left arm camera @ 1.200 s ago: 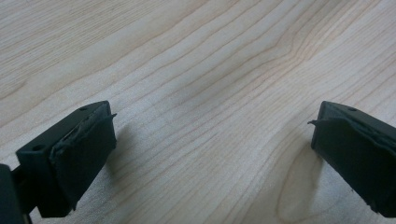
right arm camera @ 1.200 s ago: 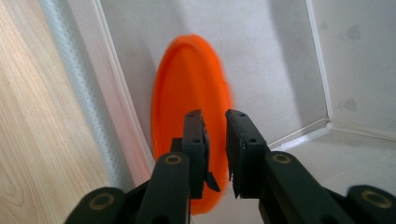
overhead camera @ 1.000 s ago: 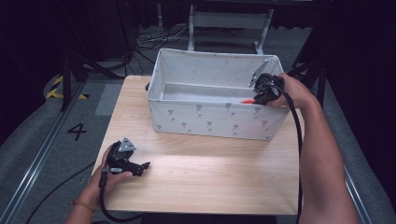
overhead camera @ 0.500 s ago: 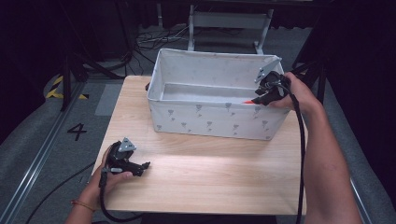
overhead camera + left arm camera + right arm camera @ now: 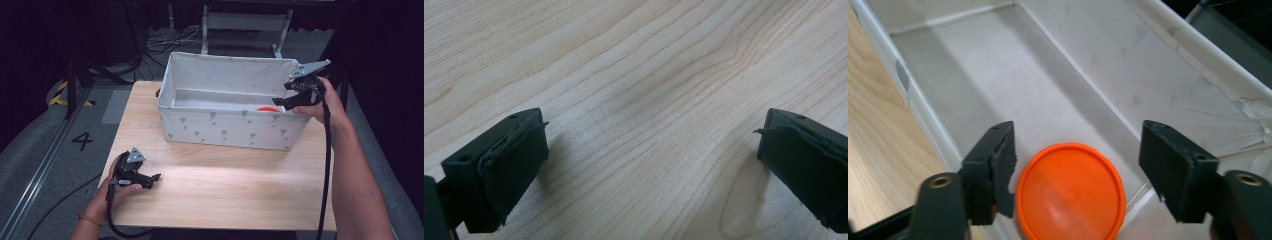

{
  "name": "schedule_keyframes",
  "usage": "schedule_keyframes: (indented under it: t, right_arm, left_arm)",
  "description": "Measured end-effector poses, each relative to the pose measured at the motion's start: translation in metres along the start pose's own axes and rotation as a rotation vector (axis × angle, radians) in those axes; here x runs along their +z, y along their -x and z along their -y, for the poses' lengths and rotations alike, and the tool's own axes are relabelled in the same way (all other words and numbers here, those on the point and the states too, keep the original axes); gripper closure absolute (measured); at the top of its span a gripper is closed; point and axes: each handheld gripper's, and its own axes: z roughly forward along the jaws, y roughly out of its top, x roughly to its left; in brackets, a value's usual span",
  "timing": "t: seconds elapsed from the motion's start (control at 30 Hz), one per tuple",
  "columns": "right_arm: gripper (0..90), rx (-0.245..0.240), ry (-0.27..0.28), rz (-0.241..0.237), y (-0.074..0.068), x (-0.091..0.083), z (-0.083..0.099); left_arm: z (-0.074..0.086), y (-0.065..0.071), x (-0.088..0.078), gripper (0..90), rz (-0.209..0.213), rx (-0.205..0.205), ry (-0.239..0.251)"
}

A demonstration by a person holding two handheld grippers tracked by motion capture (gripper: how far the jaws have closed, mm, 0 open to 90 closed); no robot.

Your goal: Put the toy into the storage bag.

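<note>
Table (image 5: 225, 200) first: pale wood, and on its far half stands the bin (image 5: 200, 125), a white fabric box with grey marks, which serves as landmark for the rest. Inside the bin, on its floor at the right end and close against the near wall, lies the disc (image 5: 1070, 190), flat and orange; from the high view it shows as a thin orange sliver (image 5: 269, 108) just behind the near wall.

Right gripper (image 5: 282, 102) hangs over the bin's right end, tipped down into it, its jaws spread wide on either side of the disc with nothing between them. Whether the left jaw touches the disc's edge I cannot tell. Left gripper (image 5: 152, 179) rests on the table well in front of the bin's left corner, jaws wide apart over bare wood and holding nothing.

Step in hand, as I judge it: either the disc is freshly let go into the bin or a pickup is about to start; the spread jaws fit both. If a pickup, the next move calls for lowering until the jaws straddle the rim, then closing across its width, minding the near wall of the bin beside the left jaw.

Against the frame a second ago, the right gripper has lifted a little and shifted towards the bin's right wall, its grey plate now raised clear above the rim; the left gripper has not moved.
</note>
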Motion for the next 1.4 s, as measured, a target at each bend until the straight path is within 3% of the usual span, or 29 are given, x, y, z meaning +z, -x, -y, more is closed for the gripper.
schedule_keyframes:
  t: [0.07, 0.27, 0.73, 0.93, 1.1, 1.4]
  right_arm:
    - [25.9, 0.006, 0.005, 0.046, -0.003, -0.003, 0.002]
    - [22.4, 0.031, 0.040, 0.091, -0.009, -0.015, 0.012]
    - [20.9, 0.018, 0.099, 0.134, -0.029, -0.048, 0.031]
    - [20.9, 0.035, 0.125, 0.153, -0.038, -0.061, 0.041]
    - [22.0, 0.031, 0.135, 0.132, -0.047, -0.068, 0.051]
    - [21.5, -0.006, 0.129, 0.144, -0.065, -0.078, 0.074]
  left_arm:
    - [0.000, 0.000, 0.000, 0.3, 0.000, 0.000, 0.000]
    - [0.000, 0.000, 0.000, 0.3, -0.002, 0.001, 0.001]
    - [0.000, 0.000, 0.000, 0.3, -0.004, -0.001, 0.002]
    - [0.000, 0.000, 0.000, 0.3, -0.004, -0.001, 0.002]
    - [0.000, 0.001, 0.000, 0.3, -0.008, -0.004, 0.003]
    - [0.000, 0.001, 0.000, 0.3, -0.008, -0.005, 0.002]
